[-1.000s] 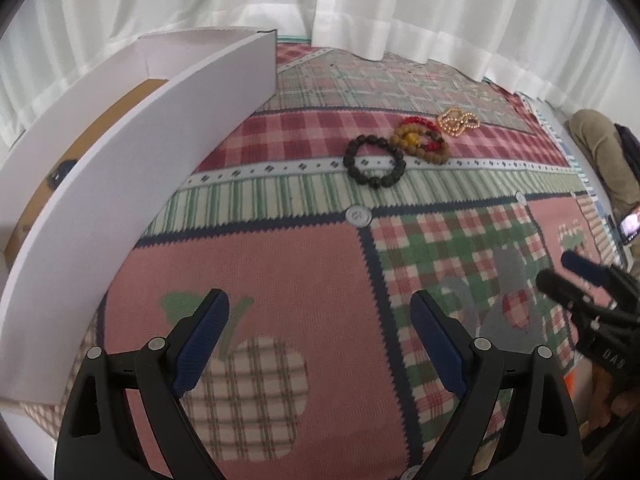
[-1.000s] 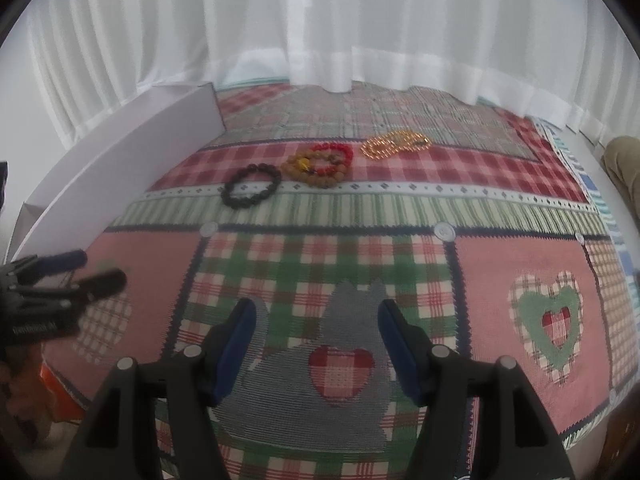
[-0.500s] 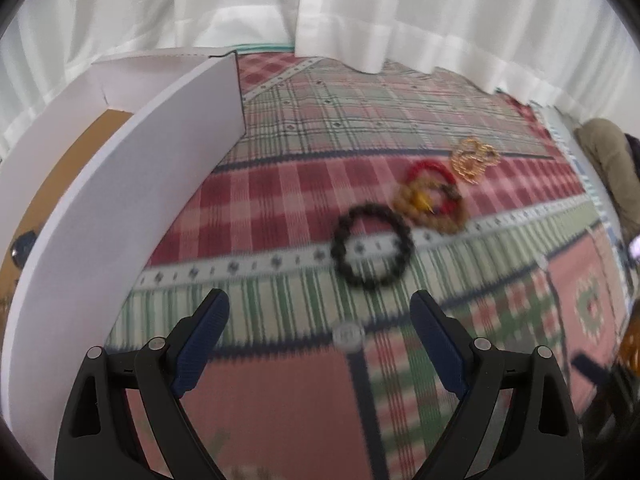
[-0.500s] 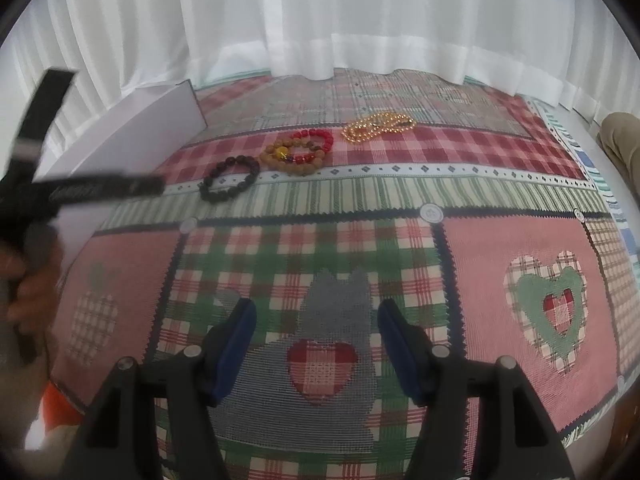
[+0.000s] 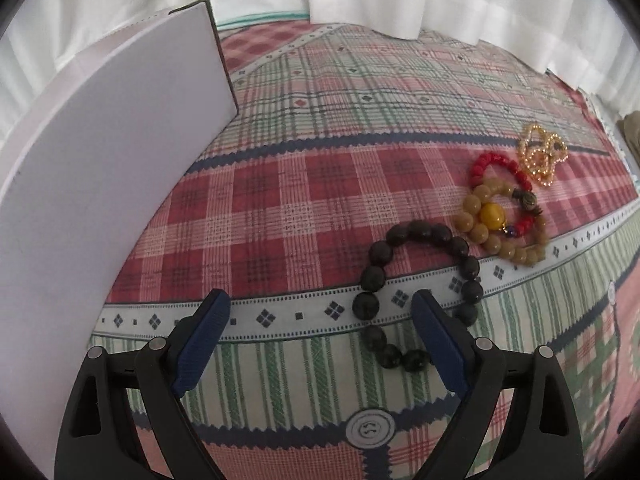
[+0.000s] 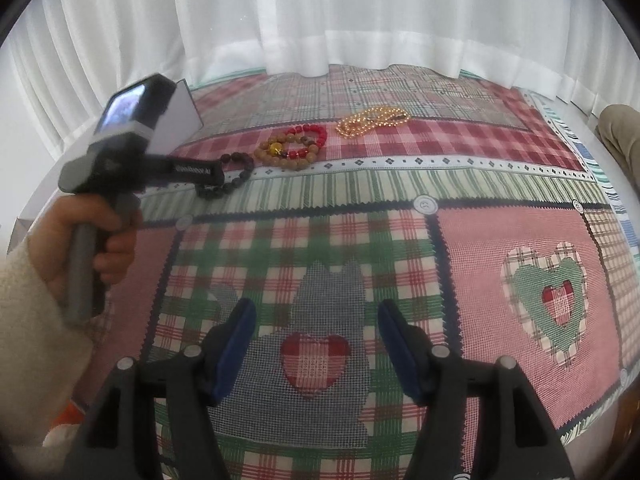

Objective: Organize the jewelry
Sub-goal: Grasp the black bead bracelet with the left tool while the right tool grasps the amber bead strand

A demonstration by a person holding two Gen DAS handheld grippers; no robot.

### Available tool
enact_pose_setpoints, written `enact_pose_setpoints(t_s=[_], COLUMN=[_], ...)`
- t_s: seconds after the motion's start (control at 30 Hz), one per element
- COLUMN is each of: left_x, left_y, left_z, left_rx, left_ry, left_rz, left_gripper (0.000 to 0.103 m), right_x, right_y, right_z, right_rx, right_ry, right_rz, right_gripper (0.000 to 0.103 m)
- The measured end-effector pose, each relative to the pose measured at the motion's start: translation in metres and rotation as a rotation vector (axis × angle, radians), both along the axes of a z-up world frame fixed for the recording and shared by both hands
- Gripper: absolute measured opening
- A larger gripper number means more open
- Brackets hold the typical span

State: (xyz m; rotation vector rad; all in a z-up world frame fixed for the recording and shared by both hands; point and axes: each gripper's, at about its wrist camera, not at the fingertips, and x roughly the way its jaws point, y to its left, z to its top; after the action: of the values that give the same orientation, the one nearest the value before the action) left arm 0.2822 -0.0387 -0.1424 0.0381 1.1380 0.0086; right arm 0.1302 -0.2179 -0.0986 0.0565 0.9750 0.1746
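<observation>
Patchwork plaid quilt [image 5: 280, 208] carries a black round-bead bracelet [image 5: 420, 292]; the left claw [image 5: 320, 336] is spread, its right pad inside the loop (contact unclear).

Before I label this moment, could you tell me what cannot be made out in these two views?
- White box interior: left wrist view, hidden by its own near wall.
- Black bead bracelet: right wrist view, partly covered by the left gripper.
- Whether that gripper's right finger touches the beads: left wrist view, unclear.
</observation>
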Motion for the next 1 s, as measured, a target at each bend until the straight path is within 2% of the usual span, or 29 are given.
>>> enact_pose_setpoints(t_s=[0.1,0.17,0.23,0.27,0.33,0.4,0.5,0.6,0.63,0.77,0.87,1.0], left_x=[-0.001,-0.004,-0.010,-0.013,-0.020,-0.027,-0.043,-0.058,-0.064,-0.085,-0.098,-0.106], left_y=[0.001,0.002,0.003,0.003,0.001,0.000,0.004,0.019,0.023,0.042,0.050,0.058], left_z=[0.000,0.001,0.005,0.006,0.009,0.010,0.011,0.013,0.013,0.015,0.015,0.015], left_rx=[0.009,0.005,-0.008,-0.004,0.001,0.011,0.027,0.002,-0.007,-0.032,-0.037,-0.050], left_ry=[-0.003,-0.002,-0.006,-0.008,-0.012,-0.013,-0.014,-0.010,-0.006,0.015,0.027,0.028], left_rz=[-0.002,-0.002,-0.017,-0.024,-0.046,-0.064,-0.080,-0.078,-0.072,-0.058,-0.051,-0.047], left_gripper=[0.093,0.085,0.064,0.057,0.029,0.012,0.012,0.012,0.012,0.012,0.012,0.012], right_x=[-0.001,-0.001,-0.002,-0.003,-0.003,0.000,0.015,0.045,0.058,0.123,0.171,0.203], right_y=[0.000,0.000,0.000,0.000,-0.002,-0.007,-0.018,-0.035,-0.038,-0.036,-0.013,0.013], right_z=[0.000,0.001,0.002,0.003,0.004,0.007,0.016,0.026,0.027,0.013,-0.008,-0.030], right_rx=[0.002,0.002,0.004,0.005,0.012,0.029,0.079,0.169,0.169,0.069,0.032,0.042], right_ry=[-0.001,-0.001,-0.002,-0.003,-0.004,0.001,0.021,0.032,0.029,0.027,0.052,0.099], right_rz=[-0.002,-0.003,-0.002,-0.003,-0.004,0.001,0.016,0.026,0.034,0.076,0.174,0.235], right_gripper=[0.065,0.065,0.065,0.065,0.065,0.065,0.065,0.065,0.065,0.063,0.042,0.037])
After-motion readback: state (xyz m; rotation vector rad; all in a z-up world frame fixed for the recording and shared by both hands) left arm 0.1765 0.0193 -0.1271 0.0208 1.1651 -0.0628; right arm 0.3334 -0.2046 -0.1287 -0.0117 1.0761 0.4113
